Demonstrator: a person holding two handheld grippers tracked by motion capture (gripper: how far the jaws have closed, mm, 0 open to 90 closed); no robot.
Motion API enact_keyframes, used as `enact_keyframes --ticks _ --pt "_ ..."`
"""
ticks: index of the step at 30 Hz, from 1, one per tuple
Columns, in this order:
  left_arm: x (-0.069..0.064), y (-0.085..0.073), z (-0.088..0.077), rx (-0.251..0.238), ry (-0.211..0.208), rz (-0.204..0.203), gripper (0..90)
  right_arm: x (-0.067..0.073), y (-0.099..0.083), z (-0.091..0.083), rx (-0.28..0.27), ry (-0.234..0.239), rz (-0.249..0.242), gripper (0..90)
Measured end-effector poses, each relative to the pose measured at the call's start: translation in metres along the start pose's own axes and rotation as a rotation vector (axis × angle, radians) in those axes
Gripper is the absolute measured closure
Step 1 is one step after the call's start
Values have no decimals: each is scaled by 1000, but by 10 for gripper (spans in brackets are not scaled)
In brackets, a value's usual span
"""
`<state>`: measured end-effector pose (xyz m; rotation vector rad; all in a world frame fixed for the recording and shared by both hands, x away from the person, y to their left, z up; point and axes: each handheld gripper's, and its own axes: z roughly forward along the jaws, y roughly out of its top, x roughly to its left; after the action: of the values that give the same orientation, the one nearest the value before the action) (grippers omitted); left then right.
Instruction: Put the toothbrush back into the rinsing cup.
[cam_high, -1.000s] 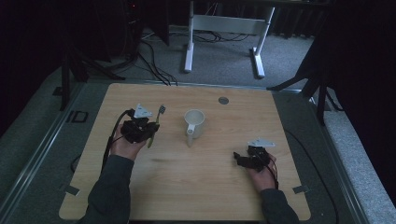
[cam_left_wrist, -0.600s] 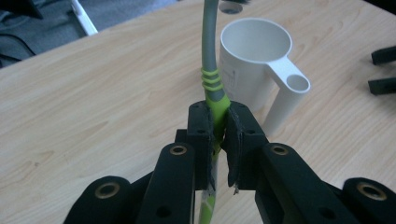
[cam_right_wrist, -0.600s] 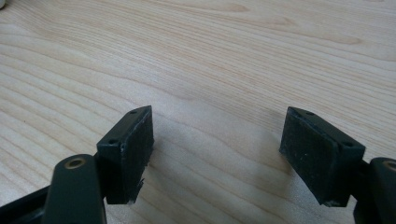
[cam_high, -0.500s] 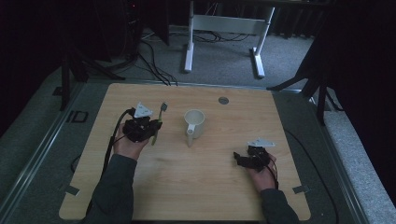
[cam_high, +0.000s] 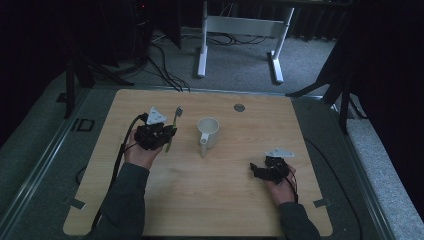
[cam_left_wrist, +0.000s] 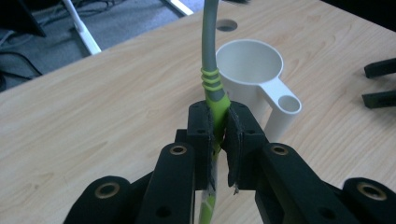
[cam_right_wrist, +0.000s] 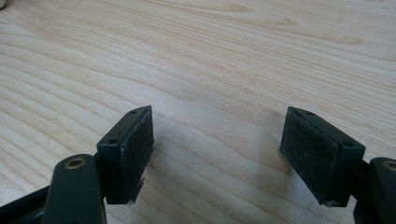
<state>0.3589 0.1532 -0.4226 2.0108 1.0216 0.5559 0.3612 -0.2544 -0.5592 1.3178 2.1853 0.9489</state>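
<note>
Wooden table (cam_high: 210, 200), pale and grained, carries everything in the high view. At its left a dark-sleeved forearm comes up from the bottom edge, the hand cupped under the body of the left gripper (cam_high: 169, 136), which points away from the person toward the far side of the table, its grey three-cornered plate on top and its cable trailing back along the sleeve. Its jaws are pressed together on a toothbrush (cam_left_wrist: 211, 88): in the left gripper view the black pads pinch the lime-green part of the handle, the grey neck rises past green ribs to the top of the picture, and the green tail of the handle runs down between the jaws. The brush stands close to upright in that grip, lifted off the wood, its head showing above the gripper in the high view.

Just right of it, apart from the brush, a white cup (cam_high: 208, 131) stands upright near the table's middle, its hollow handle pointing toward the person. Behind it a small round grommet (cam_high: 239, 107) sits in the tabletop.

Farther right, the other forearm rests low, its hand holding the right gripper (cam_high: 255, 171) close over the wood and aimed leftward. In the right gripper view its two black pads (cam_right_wrist: 127, 149) stand spread wide with bare wood between them.

No writing or brand can be read anywhere.
</note>
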Motion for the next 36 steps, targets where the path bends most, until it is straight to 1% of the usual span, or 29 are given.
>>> enact_keyframes --ticks 2,6,11,20,25,36 --pt "0 1 0 -14 -2 -6 811 0 0 0 -1 0 0 253" --pt "0 2 1 -26 -6 -9 811 0 0 0 -1 0 0 253" --pt "-2 2 1 -47 -19 -9 810 0 0 0 -1 0 1 253" --pt "-6 8 1 -75 -23 -5 810 0 0 0 -1 0 0 253" --pt "-9 12 1 -83 -30 2 809 0 0 0 0 0 1 253" --pt "-8 13 4 -98 -44 -19 810 0 0 0 0 0 1 253"
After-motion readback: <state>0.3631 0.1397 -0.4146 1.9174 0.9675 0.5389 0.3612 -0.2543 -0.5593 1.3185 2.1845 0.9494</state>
